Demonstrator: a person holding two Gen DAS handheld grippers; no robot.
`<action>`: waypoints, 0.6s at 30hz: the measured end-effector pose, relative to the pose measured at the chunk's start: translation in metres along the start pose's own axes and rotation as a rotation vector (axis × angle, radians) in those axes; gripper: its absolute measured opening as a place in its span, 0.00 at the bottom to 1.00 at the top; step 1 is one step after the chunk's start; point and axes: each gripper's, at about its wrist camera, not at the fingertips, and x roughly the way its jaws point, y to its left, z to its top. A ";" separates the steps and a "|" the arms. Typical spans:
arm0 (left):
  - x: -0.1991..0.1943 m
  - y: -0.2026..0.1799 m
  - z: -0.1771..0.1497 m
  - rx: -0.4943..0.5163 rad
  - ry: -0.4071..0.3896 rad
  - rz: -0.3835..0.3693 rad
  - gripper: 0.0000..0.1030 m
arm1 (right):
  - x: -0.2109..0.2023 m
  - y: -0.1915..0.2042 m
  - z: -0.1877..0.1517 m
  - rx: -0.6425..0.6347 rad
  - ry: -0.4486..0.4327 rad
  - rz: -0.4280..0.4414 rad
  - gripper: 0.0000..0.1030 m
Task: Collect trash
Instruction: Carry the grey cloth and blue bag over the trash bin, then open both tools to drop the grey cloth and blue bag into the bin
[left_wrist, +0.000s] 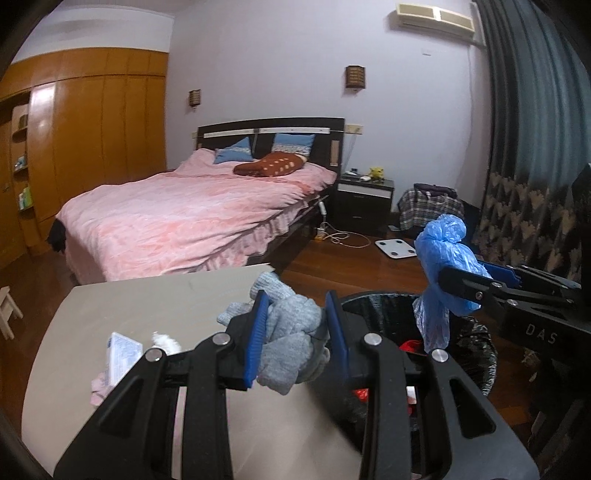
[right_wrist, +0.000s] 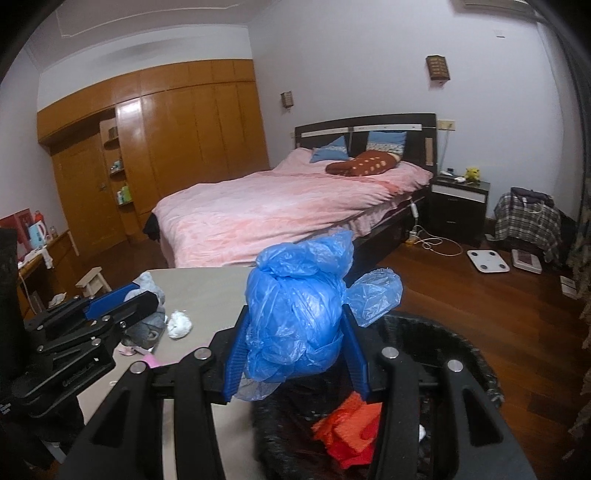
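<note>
- The left gripper (left_wrist: 297, 332) is clenched on a bundle of grey knitted cloth (left_wrist: 291, 343), squeezed between its blue pads; the bundle hangs just ahead of the tongs, over the edge where the table (left_wrist: 147, 306) meets the bin.
- The right gripper (right_wrist: 295, 332) grasps a knotted blue plastic bag (right_wrist: 295, 314), which bulges up and out above the pads, a loose flap sticking out to its right.
- Directly below and beyond the right tongs gapes the black-lined trash bin (right_wrist: 461, 350), red scraps (right_wrist: 351, 428) already lying inside. I'd guess both loads are carried high so that they clear the rim before being let go.
- Each is pinched around its middle, probably because soft, crumpled things slip if caught by an edge.
- To the left of the left tongs, on the table, lie a small white packet (left_wrist: 123, 354), a crumpled white tissue (left_wrist: 166, 341) and something pink (left_wrist: 99, 387), likely next to be collected.
- Well beyond both tongs stands a bed (left_wrist: 184, 214) with a pink cover.
</note>
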 end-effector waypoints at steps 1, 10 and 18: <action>0.002 -0.004 0.001 0.005 0.000 -0.008 0.30 | 0.000 -0.004 0.000 0.002 0.000 -0.008 0.45; 0.040 -0.042 -0.001 0.040 0.023 -0.088 0.30 | -0.001 -0.041 -0.008 0.045 0.025 -0.071 0.45; 0.070 -0.069 -0.005 0.079 0.047 -0.136 0.30 | 0.005 -0.073 -0.019 0.065 0.052 -0.122 0.45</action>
